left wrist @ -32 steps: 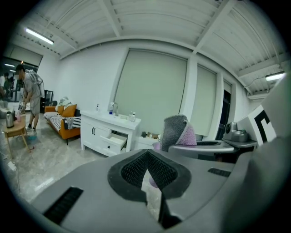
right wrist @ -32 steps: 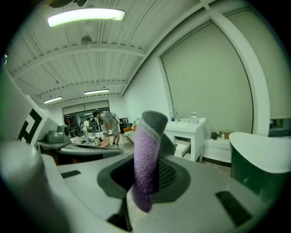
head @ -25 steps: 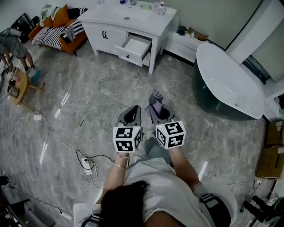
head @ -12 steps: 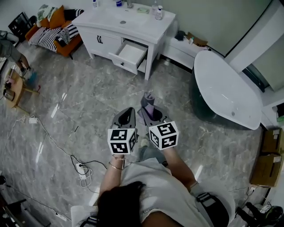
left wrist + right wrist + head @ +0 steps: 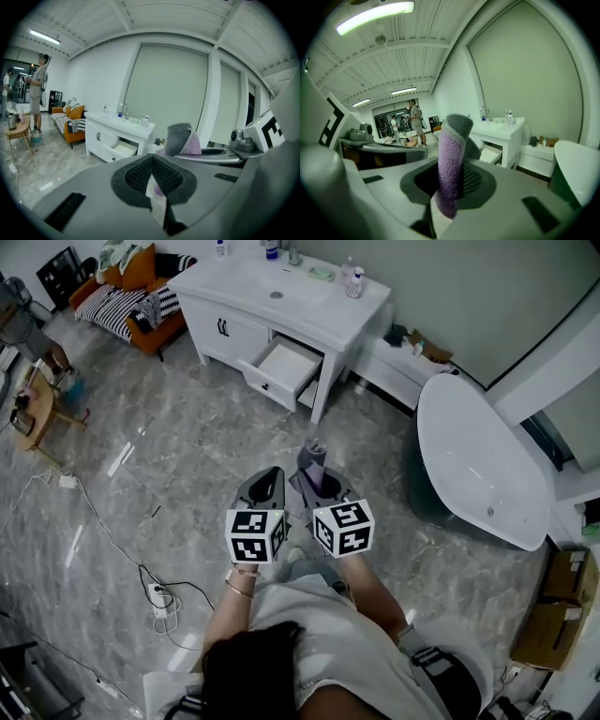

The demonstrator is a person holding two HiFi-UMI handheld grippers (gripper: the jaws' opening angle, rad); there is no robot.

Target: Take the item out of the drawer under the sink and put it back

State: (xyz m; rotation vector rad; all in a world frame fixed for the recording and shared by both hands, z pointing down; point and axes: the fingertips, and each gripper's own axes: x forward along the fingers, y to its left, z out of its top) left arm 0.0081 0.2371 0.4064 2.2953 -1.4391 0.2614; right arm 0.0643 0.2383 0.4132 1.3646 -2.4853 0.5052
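Observation:
A white vanity (image 5: pixel 339 317) with a sink stands at the far wall, and its drawer (image 5: pixel 289 362) hangs open and looks empty. My right gripper (image 5: pixel 316 474) is shut on a rolled purple and grey cloth (image 5: pixel 314 452), which stands upright between the jaws (image 5: pixel 451 154). My left gripper (image 5: pixel 270 476) is held level beside it, jaws shut with nothing between them. In the left gripper view the cloth (image 5: pixel 183 139) shows to the right and the open drawer (image 5: pixel 123 149) lies ahead. Both grippers hover over the marble floor, some way short of the vanity.
A white bathtub (image 5: pixel 478 456) lies to the right, with a low white cabinet (image 5: pixel 398 362) between it and the vanity. Bottles (image 5: pixel 353 281) stand on the vanity top. An orange sofa (image 5: pixel 131 292) is at the far left. A power strip with cables (image 5: pixel 157 596) lies on the floor at the left.
Both grippers have come nearer to the vanity and its open drawer. The cloth stays in the right gripper's jaws.

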